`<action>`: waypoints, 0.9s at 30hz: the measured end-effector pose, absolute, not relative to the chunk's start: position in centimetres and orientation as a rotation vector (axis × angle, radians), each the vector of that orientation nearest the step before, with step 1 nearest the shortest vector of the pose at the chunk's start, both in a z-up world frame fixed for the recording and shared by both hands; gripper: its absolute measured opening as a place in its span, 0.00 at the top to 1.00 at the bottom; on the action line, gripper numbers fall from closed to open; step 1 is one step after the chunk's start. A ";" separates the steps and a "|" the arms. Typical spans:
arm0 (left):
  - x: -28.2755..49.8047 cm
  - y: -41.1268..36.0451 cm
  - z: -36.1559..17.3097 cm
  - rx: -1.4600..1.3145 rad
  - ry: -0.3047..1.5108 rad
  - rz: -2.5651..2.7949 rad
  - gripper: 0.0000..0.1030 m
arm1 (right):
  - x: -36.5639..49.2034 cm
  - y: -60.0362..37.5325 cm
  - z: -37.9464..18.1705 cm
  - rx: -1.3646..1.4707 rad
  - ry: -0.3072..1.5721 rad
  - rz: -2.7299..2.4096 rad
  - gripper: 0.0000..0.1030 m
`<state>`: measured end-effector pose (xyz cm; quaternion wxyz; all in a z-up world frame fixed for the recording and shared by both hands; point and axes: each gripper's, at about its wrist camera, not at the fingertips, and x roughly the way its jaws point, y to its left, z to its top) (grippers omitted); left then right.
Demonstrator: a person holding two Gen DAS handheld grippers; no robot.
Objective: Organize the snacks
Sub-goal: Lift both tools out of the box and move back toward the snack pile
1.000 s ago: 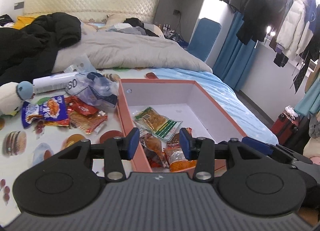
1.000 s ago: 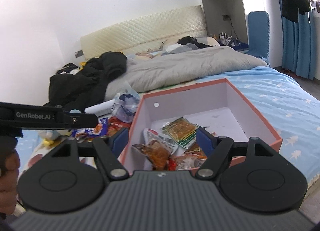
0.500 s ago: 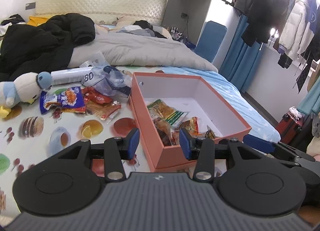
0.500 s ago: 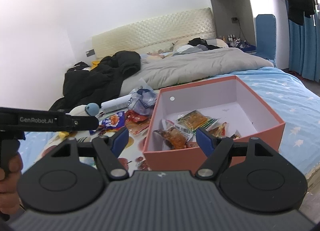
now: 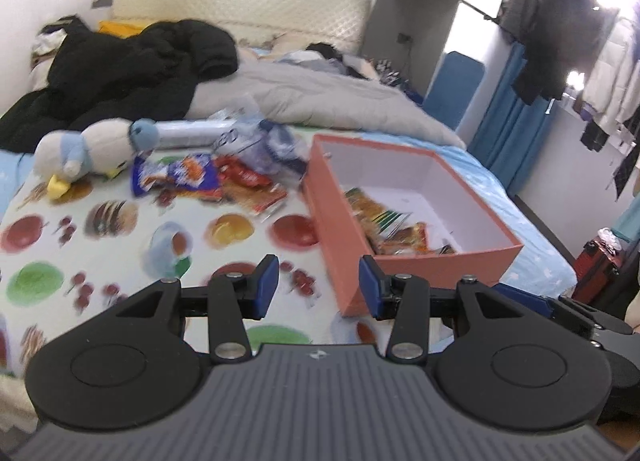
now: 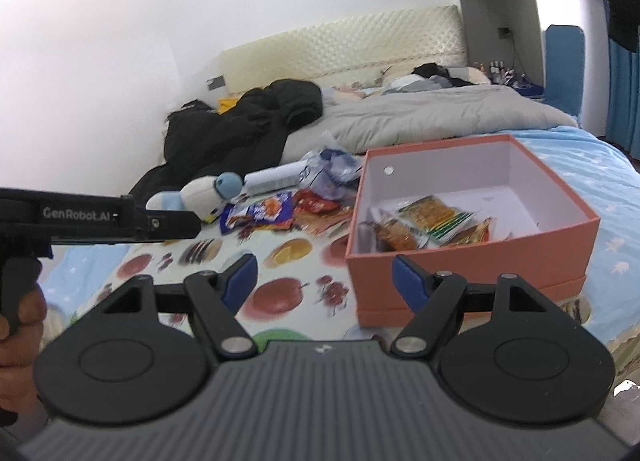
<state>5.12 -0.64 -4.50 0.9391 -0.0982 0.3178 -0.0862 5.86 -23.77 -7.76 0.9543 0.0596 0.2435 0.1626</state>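
An orange box [image 5: 436, 265] [image 6: 472, 273] with a white inside sits on the bed and holds several snack packets [image 5: 384, 221] [image 6: 424, 221]. Loose snack packets [image 5: 180, 177] [image 6: 264, 211] lie in a heap on the fruit-print sheet to the box's left. My left gripper [image 5: 319, 287] is open and empty, held back from the box's near left corner. My right gripper [image 6: 324, 281] is open and empty, in front of the box's near left corner. The left gripper's body [image 6: 100, 217] shows at the left of the right wrist view.
A plush penguin [image 5: 84, 151] [image 6: 200, 191], a white tube [image 5: 192, 133] and a crumpled plastic bag [image 5: 272, 145] lie behind the heap. A black jacket [image 5: 132, 69] and grey duvet [image 5: 320, 97] cover the bed's far part. A red suitcase [image 5: 596, 265] stands on the floor at right.
Both grippers have pulled back and up from over the box. The box now lies farther ahead and more of the fruit-print sheet shows. Both stay open and empty.
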 end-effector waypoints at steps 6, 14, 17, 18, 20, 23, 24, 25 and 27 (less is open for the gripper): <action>5.5 1.1 -6.0 -0.217 0.674 -0.147 0.50 | 6.1 -22.7 -8.5 0.113 0.516 0.354 0.27; 8.9 3.3 -7.6 -0.211 0.681 -0.114 0.44 | 8.3 -20.8 -9.0 0.073 0.512 0.373 0.27; 10.5 4.5 -8.3 -0.223 0.685 -0.095 0.40 | 9.6 -19.6 -9.3 0.044 0.513 0.379 0.27; 11.0 4.9 -8.6 -0.226 0.689 -0.088 0.38 | 10.0 -19.2 -9.4 0.042 0.513 0.385 0.27; 12.1 5.8 -9.3 -0.226 0.696 -0.073 0.35 | 10.9 -18.4 -9.6 0.033 0.513 0.394 0.27; 13.7 7.1 -10.4 -0.225 0.712 -0.055 0.30 | 12.1 -17.1 -10.1 0.025 0.518 0.410 0.27; 14.2 7.5 -10.8 -0.225 0.722 -0.046 0.28 | 12.6 -16.5 -10.3 0.022 0.520 0.415 0.27; 14.9 8.0 -11.3 -0.224 0.731 -0.036 0.27 | 12.9 -16.1 -10.4 0.019 0.522 0.419 0.27; 16.1 9.0 -12.4 -0.224 0.744 -0.026 0.25 | 13.8 -15.1 -10.9 0.012 0.530 0.429 0.27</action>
